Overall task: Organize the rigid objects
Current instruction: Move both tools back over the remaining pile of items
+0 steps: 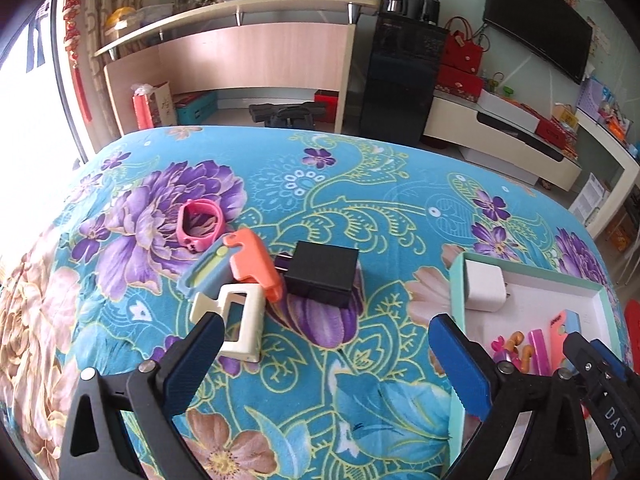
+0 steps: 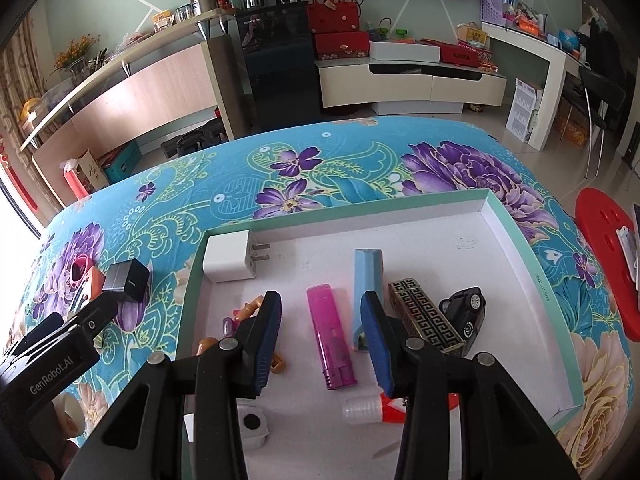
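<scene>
The left tongs are standing spread wide above the flowered tabletop, nothing between the pads. The left pad is covering part of a cream cutter lying just behind it, so whether they are touching is hard to say. Just beyond, an orange cutter is overlapping a blue-and-green piece, and a black charger is sitting beside them; its prongs are mostly hidden. A pink band is lying further back.

The right tongs are hovering partly spread over the box tray, pinching nothing. A pink lighter is lying between the pads below them. The right pad is hiding the lower end of a light blue cutter. Beside that are lying a patterned case and a black toy car. A white charger is sitting in the tray's far left corner. Small orange bits are half hidden behind the left pad, too unclear to name.
</scene>
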The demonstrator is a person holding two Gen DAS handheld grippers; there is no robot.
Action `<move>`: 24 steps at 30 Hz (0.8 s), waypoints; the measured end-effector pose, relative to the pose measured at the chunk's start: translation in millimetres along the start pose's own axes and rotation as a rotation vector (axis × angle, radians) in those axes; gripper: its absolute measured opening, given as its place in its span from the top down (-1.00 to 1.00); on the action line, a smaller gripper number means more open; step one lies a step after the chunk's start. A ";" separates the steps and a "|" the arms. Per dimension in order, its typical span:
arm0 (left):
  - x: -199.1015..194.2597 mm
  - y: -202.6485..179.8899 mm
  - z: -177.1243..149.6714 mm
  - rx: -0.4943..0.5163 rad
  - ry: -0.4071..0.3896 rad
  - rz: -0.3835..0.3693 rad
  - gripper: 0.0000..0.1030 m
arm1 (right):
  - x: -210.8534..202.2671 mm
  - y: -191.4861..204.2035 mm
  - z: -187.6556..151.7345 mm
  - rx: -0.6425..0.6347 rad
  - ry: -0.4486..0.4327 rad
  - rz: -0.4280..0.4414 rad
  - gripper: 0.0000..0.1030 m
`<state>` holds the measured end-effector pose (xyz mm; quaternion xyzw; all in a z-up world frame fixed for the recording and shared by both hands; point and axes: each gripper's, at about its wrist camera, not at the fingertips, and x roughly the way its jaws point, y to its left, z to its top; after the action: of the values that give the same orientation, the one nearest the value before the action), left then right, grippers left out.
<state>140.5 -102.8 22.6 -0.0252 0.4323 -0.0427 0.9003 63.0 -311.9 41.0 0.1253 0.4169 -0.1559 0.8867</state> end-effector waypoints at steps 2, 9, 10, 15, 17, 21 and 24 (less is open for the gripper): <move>0.8 7.5 0.7 -0.024 -0.002 0.029 -1.00 | 0.8 5.7 0.0 -0.004 -0.001 0.002 -0.26; 2.4 29.7 2.1 -0.096 0.000 0.089 -1.00 | 1.2 27.9 -0.2 -0.030 -0.010 0.027 -0.41; 2.7 32.4 2.5 -0.101 0.001 0.096 -1.00 | 1.7 31.6 -0.4 -0.035 -0.009 0.027 -0.42; 3.7 51.3 5.0 -0.140 0.006 0.134 -1.00 | 3.4 50.1 -1.9 -0.076 -0.019 0.019 -0.82; 2.7 62.1 6.2 -0.164 0.004 0.148 -1.00 | 4.0 56.0 -2.4 -0.088 -0.020 0.018 -0.82; -0.5 84.0 8.7 -0.205 -0.007 0.178 -1.00 | 9.1 67.7 -5.0 -0.105 -0.013 0.016 -0.82; -3.3 98.4 9.9 -0.232 -0.016 0.198 -1.00 | 12.7 79.2 -7.3 -0.123 -0.003 0.020 -0.82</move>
<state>151.6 -4.5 23.2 -0.0867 0.4276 0.0969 0.8946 95.8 -238.6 33.9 0.0745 0.4233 -0.1211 0.8948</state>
